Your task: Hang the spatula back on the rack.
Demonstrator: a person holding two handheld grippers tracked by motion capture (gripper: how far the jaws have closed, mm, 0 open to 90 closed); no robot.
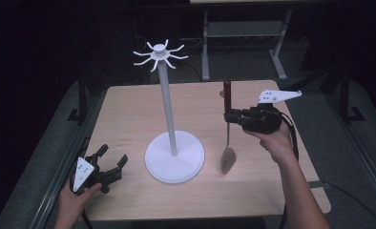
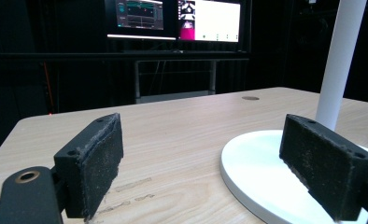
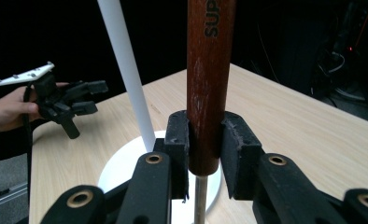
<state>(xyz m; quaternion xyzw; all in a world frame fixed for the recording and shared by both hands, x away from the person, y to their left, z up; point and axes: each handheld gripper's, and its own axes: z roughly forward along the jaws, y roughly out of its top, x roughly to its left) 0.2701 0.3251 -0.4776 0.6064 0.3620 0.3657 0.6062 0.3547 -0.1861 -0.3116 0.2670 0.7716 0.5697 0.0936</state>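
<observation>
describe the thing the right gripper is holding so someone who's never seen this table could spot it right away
On the wooden table, look right of the tall white stand. The right gripper clamps an upright spatula, blade near the tabletop. Its dark red-brown wooden handle on a thin metal shaft sets it apart.

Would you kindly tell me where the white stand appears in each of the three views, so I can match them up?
High view: the white stand rises at the table's centre, its round base nearest the person.
Left gripper view: its base edge and pole sit at the right, partly behind the right-hand jaw.
Right gripper view: its pole slants up left of centre, beside the clamped wooden handle.
Shared landmark: the wooden table.
</observation>
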